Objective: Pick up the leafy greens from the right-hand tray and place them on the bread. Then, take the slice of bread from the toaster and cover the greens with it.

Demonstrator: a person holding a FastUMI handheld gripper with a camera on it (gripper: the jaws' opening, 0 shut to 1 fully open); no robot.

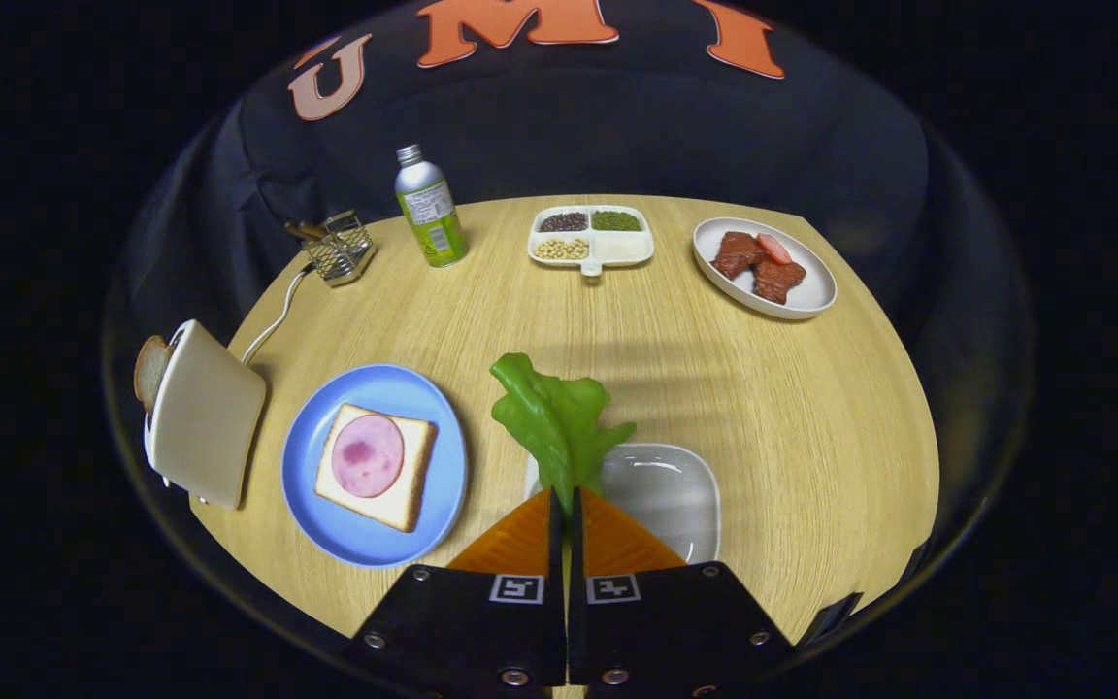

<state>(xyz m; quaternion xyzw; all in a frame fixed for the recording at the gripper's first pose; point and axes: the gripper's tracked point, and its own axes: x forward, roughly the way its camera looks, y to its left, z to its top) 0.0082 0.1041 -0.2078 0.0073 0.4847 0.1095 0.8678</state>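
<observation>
Pinching the leafy greens [554,417] between nearly closed fingers, the gripper [565,500] holds them at lower centre of the frame, above the white tray [680,490]. Lower left, a blue plate [375,464] carries bread [404,490] topped with ham [367,454]. Further left, the toaster [205,413] holds a bread slice [149,371].
</observation>
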